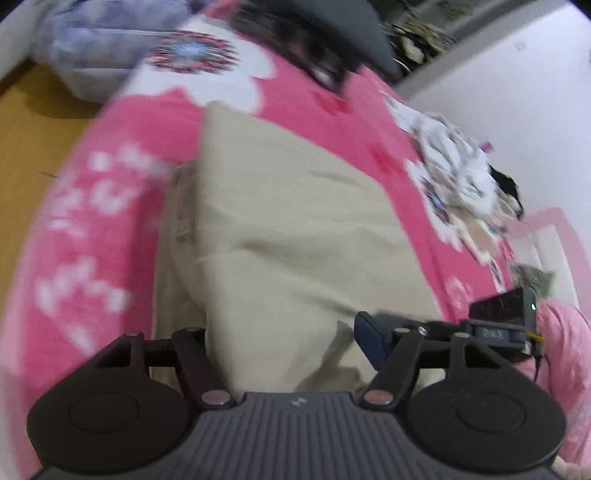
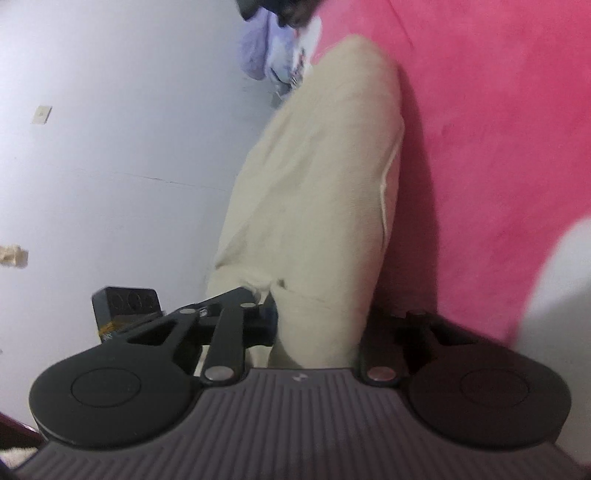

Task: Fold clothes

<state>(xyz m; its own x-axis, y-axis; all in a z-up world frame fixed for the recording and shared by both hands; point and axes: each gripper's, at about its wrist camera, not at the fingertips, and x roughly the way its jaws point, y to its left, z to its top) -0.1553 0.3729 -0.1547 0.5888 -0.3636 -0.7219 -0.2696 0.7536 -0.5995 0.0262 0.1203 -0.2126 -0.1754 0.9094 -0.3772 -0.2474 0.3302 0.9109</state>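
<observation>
Beige trousers (image 1: 295, 206) lie lengthwise on a pink bedspread (image 1: 110, 166), and their near end rises up to my left gripper (image 1: 280, 336). Its jaws stand fairly wide with a thick bunch of that fabric filling the gap, shut on it. In the right wrist view the same beige trousers (image 2: 325, 166) hang up off the bedspread (image 2: 480, 129). My right gripper (image 2: 317, 321) is shut on their near edge. Each view shows the other gripper's body close by, the right one (image 1: 502, 325) and the left one (image 2: 125, 299). Both frames are blurred.
A white patterned clothes heap (image 1: 458, 173) lies at the bed's right edge. A bluish bundle (image 1: 103, 48) and a dark grey cloth (image 1: 332, 33) lie at its far end. Yellow floor (image 1: 29, 122) runs along the left. A white wall (image 2: 110, 147) stands near.
</observation>
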